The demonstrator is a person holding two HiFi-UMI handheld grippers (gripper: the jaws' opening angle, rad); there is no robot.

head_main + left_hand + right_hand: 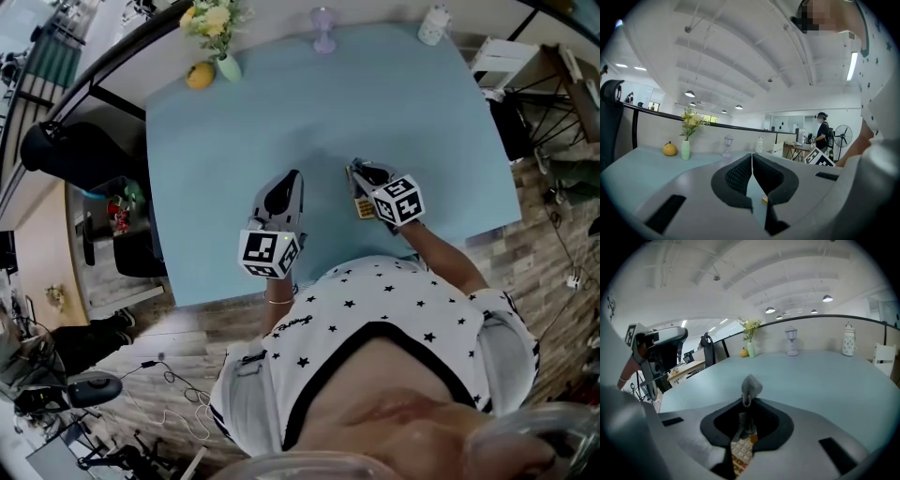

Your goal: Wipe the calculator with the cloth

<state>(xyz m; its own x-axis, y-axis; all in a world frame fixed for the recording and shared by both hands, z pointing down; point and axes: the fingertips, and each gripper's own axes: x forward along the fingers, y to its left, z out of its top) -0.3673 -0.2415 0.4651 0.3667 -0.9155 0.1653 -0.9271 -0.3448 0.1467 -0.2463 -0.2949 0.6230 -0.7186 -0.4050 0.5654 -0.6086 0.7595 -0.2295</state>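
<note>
My right gripper is shut on a small grey cloth, whose bunched end pokes up past the closed jaws in the right gripper view. Directly below it lies the calculator, on the pale blue table. Its pale keys and a few orange ones show through the gap under the jaws. My left gripper hovers a short way to the left of the calculator. It is shut with nothing between its black pads.
Along the table's far edge stand a vase of yellow flowers, a yellow fruit, a small clear goblet and a white jar. A black chair stands off the left side. The near table edge runs just before my body.
</note>
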